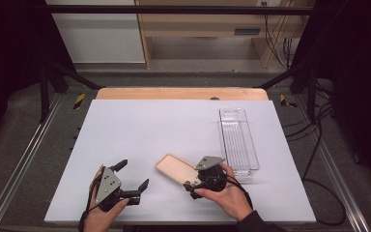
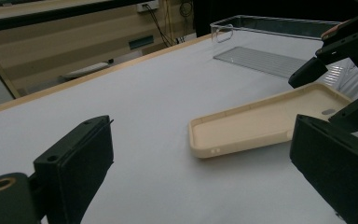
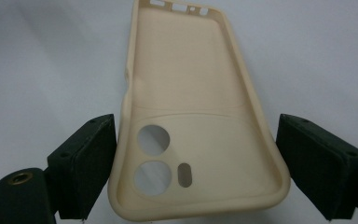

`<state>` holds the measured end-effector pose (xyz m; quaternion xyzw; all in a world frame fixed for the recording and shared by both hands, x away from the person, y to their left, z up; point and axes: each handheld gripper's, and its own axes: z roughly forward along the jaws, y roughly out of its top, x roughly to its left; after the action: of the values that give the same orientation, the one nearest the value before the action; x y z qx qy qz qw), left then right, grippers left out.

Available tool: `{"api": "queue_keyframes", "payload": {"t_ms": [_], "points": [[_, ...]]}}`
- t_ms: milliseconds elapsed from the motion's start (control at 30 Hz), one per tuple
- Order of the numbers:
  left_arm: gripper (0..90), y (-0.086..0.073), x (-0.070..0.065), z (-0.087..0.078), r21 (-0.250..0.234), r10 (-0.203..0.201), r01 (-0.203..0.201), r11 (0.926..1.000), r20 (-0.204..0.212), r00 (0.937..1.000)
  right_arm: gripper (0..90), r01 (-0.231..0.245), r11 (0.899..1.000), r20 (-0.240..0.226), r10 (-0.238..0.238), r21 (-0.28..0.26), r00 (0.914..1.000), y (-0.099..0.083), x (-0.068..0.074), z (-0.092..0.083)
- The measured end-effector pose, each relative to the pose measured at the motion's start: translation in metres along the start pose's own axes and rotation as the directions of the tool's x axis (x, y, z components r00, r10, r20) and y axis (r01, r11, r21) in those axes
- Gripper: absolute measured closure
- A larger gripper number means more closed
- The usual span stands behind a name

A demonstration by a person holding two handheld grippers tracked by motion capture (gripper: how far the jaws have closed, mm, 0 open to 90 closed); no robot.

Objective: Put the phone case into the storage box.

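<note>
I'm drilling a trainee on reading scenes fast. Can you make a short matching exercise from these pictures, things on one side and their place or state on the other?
Things:
1. phone case
2. clear bin
3. left gripper
4. right gripper

Places or states:
A. open, over bare table, nothing between its jaws
B. lying open side up, camera end between two jaws
C. empty, at the table's right side
D. open, jaws on either side of the case

Pairs: 1-B, 2-C, 3-A, 4-D

A phone case (image 1: 174, 168) lies on the table (image 1: 140, 130), near its front edge. A bin (image 1: 238, 140) stands just to its right and reaches farther back. The right gripper (image 1: 193, 186) straddles the case's near end; the left gripper (image 1: 134, 175) sits left of it
</note>
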<state>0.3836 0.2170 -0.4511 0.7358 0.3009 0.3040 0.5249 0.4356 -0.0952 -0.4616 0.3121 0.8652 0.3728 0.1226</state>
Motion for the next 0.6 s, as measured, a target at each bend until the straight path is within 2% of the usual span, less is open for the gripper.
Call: {"api": "queue_keyframes", "payload": {"t_ms": [233,333,467,600], "points": [[5.7,0.0,-0.002,0.002,0.011,0.018,-0.018,0.9998,-0.001,0.9998,13.8,-0.021,1.0,-0.009,0.021,-0.018,0.9997,-0.001,-0.001,-0.001],[5.7,0.0,-0.005,0.006,0.028,0.067,-0.067,0.9973,-0.007,0.9977,13.8,-0.02,1.0,-0.01,0.02,-0.019,0.9998,0.001,-0.001,-0.003],[5.8,0.0,-0.011,0.008,0.042,0.095,-0.095,0.9946,0.001,0.9955,13.9,-0.024,0.999,-0.013,0.024,-0.021,0.9996,0.003,-0.002,-0.006],[7.6,0.0,-0.016,0.013,0.067,0.146,-0.146,0.987,0.01,0.9893,13.9,-0.023,1.0,-0.016,0.023,-0.018,0.9996,0.005,-0.003,-0.007]]}}
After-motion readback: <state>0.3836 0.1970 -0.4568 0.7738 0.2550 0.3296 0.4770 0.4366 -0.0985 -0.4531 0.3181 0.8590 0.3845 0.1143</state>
